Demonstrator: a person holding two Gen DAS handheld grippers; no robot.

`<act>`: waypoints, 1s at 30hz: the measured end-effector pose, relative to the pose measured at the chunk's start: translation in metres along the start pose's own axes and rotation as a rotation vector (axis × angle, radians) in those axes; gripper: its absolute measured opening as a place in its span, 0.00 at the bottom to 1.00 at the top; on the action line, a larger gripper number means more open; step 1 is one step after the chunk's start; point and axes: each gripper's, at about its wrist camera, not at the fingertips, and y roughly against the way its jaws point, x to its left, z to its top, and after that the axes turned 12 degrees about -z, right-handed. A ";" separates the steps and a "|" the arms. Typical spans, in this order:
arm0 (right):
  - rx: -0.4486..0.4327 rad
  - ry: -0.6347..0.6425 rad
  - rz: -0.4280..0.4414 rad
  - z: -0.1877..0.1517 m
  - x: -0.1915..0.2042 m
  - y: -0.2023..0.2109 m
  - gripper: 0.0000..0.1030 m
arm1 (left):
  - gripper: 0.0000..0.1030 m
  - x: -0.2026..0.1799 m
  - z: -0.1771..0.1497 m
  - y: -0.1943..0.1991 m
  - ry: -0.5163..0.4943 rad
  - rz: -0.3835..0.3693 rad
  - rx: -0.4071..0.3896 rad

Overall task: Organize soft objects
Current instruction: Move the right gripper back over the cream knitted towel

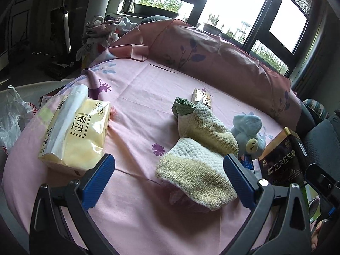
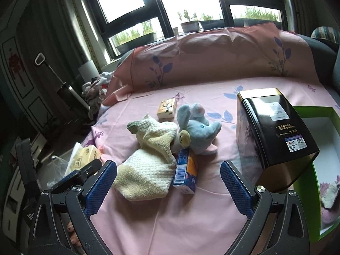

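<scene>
A cream-and-white knitted cloth (image 1: 197,148) lies crumpled on the pink sheet, also seen in the right wrist view (image 2: 148,159). A green cloth (image 1: 183,106) pokes out at its far end. A blue plush toy (image 1: 248,131) lies beside it, with its round face toward me (image 2: 197,127). My left gripper (image 1: 169,167) is open and empty, just short of the knitted cloth. My right gripper (image 2: 169,174) is open and empty, its tips on either side of a small blue carton (image 2: 186,172).
A yellow tissue pack (image 1: 74,133) lies at the left. A black tea tin (image 2: 274,131) stands at the right, beside a green box (image 2: 314,170) holding a cloth. A small gold packet (image 1: 201,97) lies farther back. A pink pillow (image 1: 212,48) lines the far edge.
</scene>
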 end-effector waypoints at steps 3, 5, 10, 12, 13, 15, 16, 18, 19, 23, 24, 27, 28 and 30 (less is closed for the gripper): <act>0.006 -0.006 -0.011 0.000 -0.002 -0.002 0.96 | 0.99 -0.003 -0.002 -0.003 -0.022 0.005 0.015; 0.010 -0.012 -0.025 0.001 -0.004 -0.004 0.96 | 0.99 -0.005 -0.003 -0.004 -0.037 0.007 0.017; 0.018 -0.020 -0.045 0.001 -0.006 -0.007 0.96 | 0.99 -0.008 -0.004 -0.006 -0.050 0.006 0.029; 0.020 -0.022 -0.047 0.001 -0.007 -0.008 0.96 | 0.99 -0.009 -0.005 -0.007 -0.049 0.005 0.035; 0.022 -0.023 -0.047 0.001 -0.007 -0.008 0.96 | 0.99 -0.009 -0.005 -0.007 -0.050 0.006 0.037; 0.023 -0.024 -0.048 0.001 -0.007 -0.009 0.96 | 0.99 -0.010 -0.006 -0.008 -0.050 0.006 0.039; 0.023 -0.024 -0.048 0.001 -0.007 -0.009 0.96 | 0.99 -0.010 -0.006 -0.008 -0.050 0.006 0.040; 0.024 -0.024 -0.047 0.001 -0.008 -0.009 0.96 | 0.99 -0.010 -0.006 -0.008 -0.047 0.005 0.044; 0.024 -0.025 -0.046 0.001 -0.008 -0.009 0.96 | 0.99 -0.010 -0.007 -0.009 -0.044 0.003 0.047; 0.027 -0.026 -0.045 0.000 -0.008 -0.010 0.96 | 0.99 -0.012 -0.008 -0.011 -0.051 0.001 0.067; 0.029 -0.026 -0.043 0.000 -0.008 -0.011 0.96 | 0.99 -0.013 -0.009 -0.010 -0.057 0.001 0.071; 0.033 -0.026 -0.037 -0.002 -0.007 -0.013 0.96 | 0.99 -0.015 -0.010 -0.010 -0.067 -0.013 0.079; 0.033 -0.027 -0.038 -0.002 -0.007 -0.013 0.96 | 0.99 -0.016 -0.011 -0.011 -0.069 -0.019 0.087; 0.036 -0.027 -0.036 -0.002 -0.007 -0.013 0.96 | 0.99 -0.017 -0.012 -0.013 -0.072 -0.025 0.106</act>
